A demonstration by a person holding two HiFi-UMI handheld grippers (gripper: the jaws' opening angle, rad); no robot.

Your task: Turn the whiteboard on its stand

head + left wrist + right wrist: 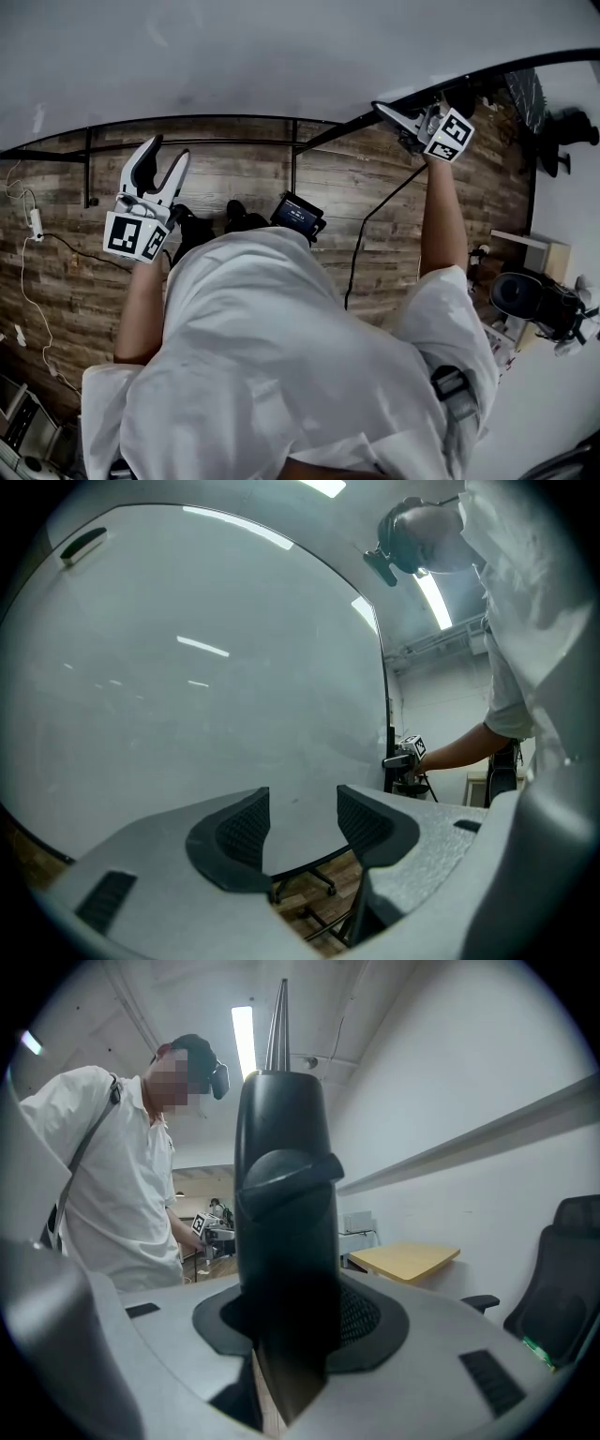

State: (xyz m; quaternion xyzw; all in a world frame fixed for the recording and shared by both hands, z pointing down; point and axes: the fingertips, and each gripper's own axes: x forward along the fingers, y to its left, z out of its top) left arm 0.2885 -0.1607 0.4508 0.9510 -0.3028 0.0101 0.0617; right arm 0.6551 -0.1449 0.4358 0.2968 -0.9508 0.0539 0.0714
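The whiteboard (281, 56) is a large pale panel with a black frame, and it fills the top of the head view. My right gripper (398, 117) is shut on the frame at the board's right edge. In the right gripper view that black frame bar (286, 1204) stands upright between the pads of the right gripper (291, 1312). My left gripper (169, 150) is open just below the board's lower edge, with nothing between its fingers. In the left gripper view the whiteboard (187, 667) fills the picture beyond the open left gripper (302, 794), and the right gripper (405, 757) shows at the board's far edge.
The stand's black bars (292, 159) run over a wooden floor (375, 206). White cables and a power strip (36, 223) lie at the left. A black office chair (525, 295) and a low table (539, 248) are at the right. A wall is close on the right (487, 1072).
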